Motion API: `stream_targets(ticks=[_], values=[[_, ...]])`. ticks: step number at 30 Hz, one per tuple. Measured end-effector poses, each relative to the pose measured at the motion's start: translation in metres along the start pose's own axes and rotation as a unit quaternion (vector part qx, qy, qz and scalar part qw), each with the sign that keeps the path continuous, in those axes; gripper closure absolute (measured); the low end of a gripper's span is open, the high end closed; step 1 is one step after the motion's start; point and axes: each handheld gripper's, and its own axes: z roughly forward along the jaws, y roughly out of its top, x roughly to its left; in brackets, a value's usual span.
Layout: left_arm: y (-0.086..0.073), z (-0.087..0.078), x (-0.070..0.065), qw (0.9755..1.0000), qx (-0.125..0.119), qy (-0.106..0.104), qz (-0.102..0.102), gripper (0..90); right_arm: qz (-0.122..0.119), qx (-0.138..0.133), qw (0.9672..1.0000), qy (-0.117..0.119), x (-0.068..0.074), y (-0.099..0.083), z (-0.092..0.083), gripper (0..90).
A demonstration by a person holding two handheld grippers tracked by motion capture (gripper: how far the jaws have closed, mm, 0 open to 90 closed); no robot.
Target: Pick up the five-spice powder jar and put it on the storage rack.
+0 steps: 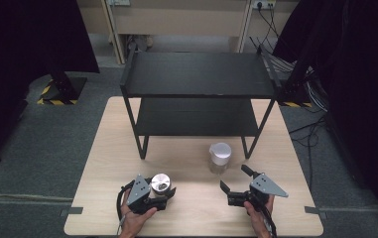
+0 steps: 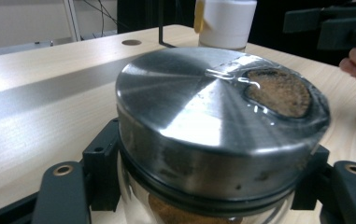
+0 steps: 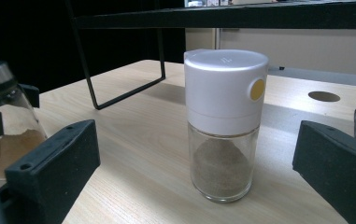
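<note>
Because the steel-lidded spice jar (image 1: pixel 160 184) is clamped just under its lid by the left hand-held gripper (image 1: pixel 162 194), it is kept upright near the front of the counter (image 1: pixel 102 163), its brown powder seen through the glass. The right hand-held gripper (image 1: pixel 235 183) is held with its jaws wide apart and nothing between them, aimed at the white-capped shaker (image 3: pixel 224 123), which stands free on the counter just before the black two-tier rack (image 1: pixel 196 89); a grasp there is judged the likely next move.
</note>
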Motion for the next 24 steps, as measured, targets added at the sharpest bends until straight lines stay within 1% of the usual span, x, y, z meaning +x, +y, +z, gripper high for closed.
stream_targets(ticks=[3,8,10,15,17,19,24], values=[[0.004,-0.002,0.0,1.0,-0.004,-0.007,0.001,30.2,0.0,0.0,1.0,0.0,0.0,0.0,0.0,0.9],[0.01,-0.001,0.0,0.9999,-0.002,-0.015,0.007,30.2,0.001,0.0,1.0,-0.001,0.0,0.0,0.0,0.9],[0.013,-0.001,0.002,0.9998,-0.002,-0.018,0.006,30.2,0.0,-0.001,1.0,-0.001,0.0,0.0,0.0,0.9],[0.023,-0.001,0.005,0.9998,-0.008,-0.017,0.008,30.3,0.001,-0.002,1.0,0.0,-0.001,0.0,0.0,0.9],[0.03,-0.001,0.008,0.9998,-0.005,-0.018,0.009,30.2,0.001,-0.001,1.0,0.0,-0.001,0.0,-0.001,0.9],[0.035,-0.002,0.01,0.9998,-0.007,-0.014,0.011,30.3,0.002,-0.001,1.0,0.0,-0.001,0.0,-0.001,0.9],[0.047,-0.006,0.016,0.9998,-0.014,-0.008,0.007,30.3,0.002,0.0,1.0,0.001,-0.001,0.0,0.0,0.9]])
